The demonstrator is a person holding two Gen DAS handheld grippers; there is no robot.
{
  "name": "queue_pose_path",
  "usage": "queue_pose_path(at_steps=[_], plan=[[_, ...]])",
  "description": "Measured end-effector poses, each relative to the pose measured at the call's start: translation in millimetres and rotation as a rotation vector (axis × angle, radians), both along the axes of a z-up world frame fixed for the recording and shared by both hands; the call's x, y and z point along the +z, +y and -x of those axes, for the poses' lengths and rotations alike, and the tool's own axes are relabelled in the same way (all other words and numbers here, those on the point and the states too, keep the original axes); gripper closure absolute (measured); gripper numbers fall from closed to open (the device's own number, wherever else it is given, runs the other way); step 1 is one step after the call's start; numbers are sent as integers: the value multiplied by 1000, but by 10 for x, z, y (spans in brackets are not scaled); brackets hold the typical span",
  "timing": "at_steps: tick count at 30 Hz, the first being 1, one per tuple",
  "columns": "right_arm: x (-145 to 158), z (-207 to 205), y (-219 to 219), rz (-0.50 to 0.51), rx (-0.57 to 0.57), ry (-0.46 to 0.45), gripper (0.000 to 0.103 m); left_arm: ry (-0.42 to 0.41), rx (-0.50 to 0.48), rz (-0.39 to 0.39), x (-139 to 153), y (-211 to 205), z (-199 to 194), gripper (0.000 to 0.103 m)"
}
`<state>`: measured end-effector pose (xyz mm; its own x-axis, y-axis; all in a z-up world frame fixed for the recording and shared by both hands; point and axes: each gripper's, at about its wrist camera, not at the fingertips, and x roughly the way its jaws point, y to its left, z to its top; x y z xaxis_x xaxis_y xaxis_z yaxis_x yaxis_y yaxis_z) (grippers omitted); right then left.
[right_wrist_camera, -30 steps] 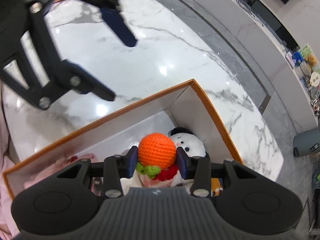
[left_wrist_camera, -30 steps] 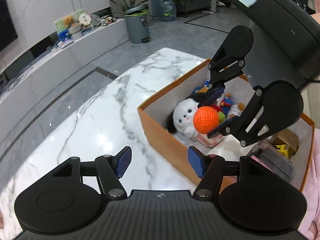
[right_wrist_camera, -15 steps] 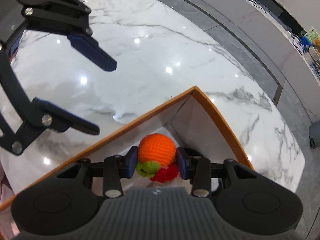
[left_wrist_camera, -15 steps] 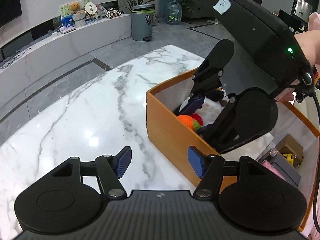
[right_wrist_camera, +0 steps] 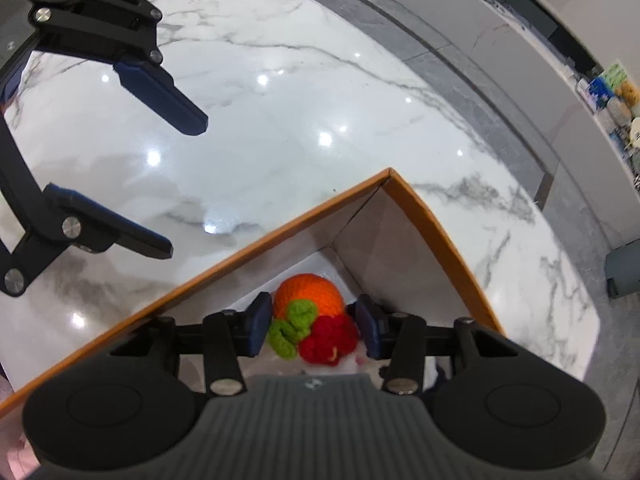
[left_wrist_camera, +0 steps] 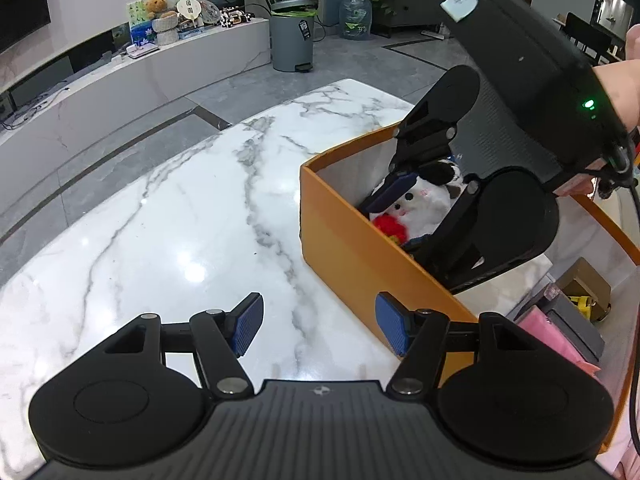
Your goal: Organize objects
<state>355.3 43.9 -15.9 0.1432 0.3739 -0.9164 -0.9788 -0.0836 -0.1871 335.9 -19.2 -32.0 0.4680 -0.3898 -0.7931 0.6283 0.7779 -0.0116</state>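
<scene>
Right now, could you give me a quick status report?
Left gripper open, empty. Right gripper just opening around crocheted orange inside orange box. Nothing blocking.

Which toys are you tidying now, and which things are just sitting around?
Being tidied:
- orange crochet ball, between the right gripper's just-opened jaws
- orange box
- white plush toy

Just sitting around:
- bin
- water bottle
- teddy bear

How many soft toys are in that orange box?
2: an orange crocheted ball with a green leaf lies in the corner of the orange cardboard box; a white plush animal lies next to it. More may be hidden.
</scene>
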Motion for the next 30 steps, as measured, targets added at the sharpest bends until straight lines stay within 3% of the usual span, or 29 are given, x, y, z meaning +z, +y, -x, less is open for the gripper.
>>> queue_pose_path(at_steps=[7,14,17,20,23,26,30], plan=[[417,134,-275,-71,-31,-25,51,-35,20,-62,289,-82,283,30],[1043,526,-834,-197,-71,-56,48,-121,72,-108,707,-206,755,30],[1285,733,-1105,-268,-111,-53,46,-178,106,-92,921,-246,1016,28],[1550,910,-1421,-371,-147,-41,45,-242,157,-44,1131,-270,1288,20],[1747,1093,-1780,-490,-231,-7,34,-304,239,13,1265,-261,1580,13],[1730,1300,-2060,-595,-302,-12,30,-372,329,64,1271,-224,1863,11],[1474,1594,-2393,-685,-429,-15,25,-496,465,70,1141,-243,2225,9]])
